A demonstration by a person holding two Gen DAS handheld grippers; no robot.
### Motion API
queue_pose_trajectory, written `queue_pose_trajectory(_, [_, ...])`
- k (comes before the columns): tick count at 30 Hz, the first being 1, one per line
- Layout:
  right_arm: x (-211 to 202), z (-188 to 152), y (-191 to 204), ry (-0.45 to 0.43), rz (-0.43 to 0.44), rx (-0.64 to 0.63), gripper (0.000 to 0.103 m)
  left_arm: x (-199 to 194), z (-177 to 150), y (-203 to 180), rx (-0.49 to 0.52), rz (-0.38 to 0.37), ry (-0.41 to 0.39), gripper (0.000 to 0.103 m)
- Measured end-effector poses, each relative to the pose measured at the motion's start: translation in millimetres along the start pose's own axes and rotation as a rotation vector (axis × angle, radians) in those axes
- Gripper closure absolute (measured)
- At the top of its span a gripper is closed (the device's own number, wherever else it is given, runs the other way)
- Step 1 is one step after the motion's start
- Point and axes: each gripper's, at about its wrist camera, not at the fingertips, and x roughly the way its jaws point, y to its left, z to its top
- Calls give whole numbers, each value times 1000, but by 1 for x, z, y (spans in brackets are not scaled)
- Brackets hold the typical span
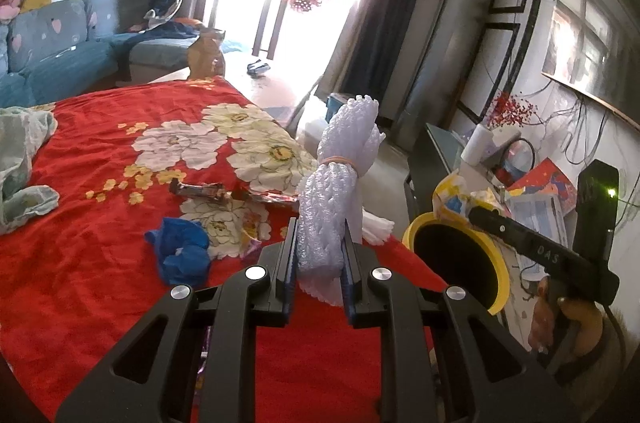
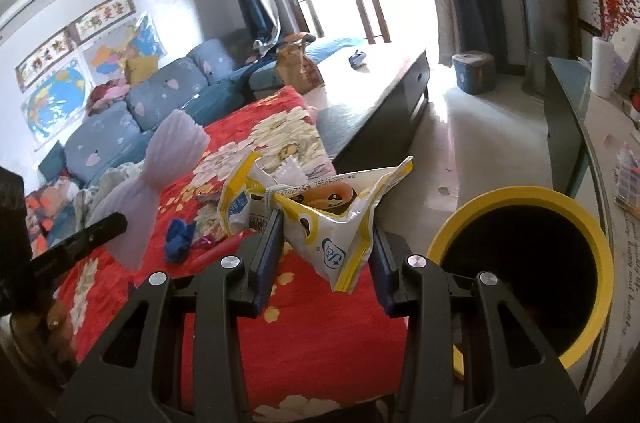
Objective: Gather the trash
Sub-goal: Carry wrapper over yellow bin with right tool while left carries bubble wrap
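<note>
My left gripper (image 1: pixel 319 255) is shut on a white foam net bundle (image 1: pixel 344 159) tied with a rubber band, held upright above the red flowered cloth (image 1: pixel 100 151). My right gripper (image 2: pixel 326 247) is shut on a crumpled yellow-and-white wrapper (image 2: pixel 320 211), held just left of the yellow-rimmed bin (image 2: pixel 516 199). The bin also shows in the left wrist view (image 1: pixel 496 263), with the right gripper (image 1: pixel 476 211) and wrapper over its far rim. The foam bundle shows at left in the right wrist view (image 2: pixel 160 175).
On the cloth lie a blue crumpled scrap (image 1: pixel 182 255), a brown candy wrapper (image 1: pixel 200 190) and a pale green cloth (image 1: pixel 20 159). A blue sofa (image 1: pixel 48 51) stands behind. A dark low table (image 2: pixel 384 87) and a cluttered side shelf (image 1: pixel 532 191) stand to the right.
</note>
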Motion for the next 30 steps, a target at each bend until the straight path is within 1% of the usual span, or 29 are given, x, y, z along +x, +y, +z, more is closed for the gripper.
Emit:
queue_pose_trajectory(11, [-8, 1, -15, -26, -39, 50, 70, 7, -4, -16, 39, -23, 20, 85])
queue_pose_trajectory(30, [-22, 2, -62, -60, -134, 169, 70, 25, -15, -54, 120, -70, 68, 85])
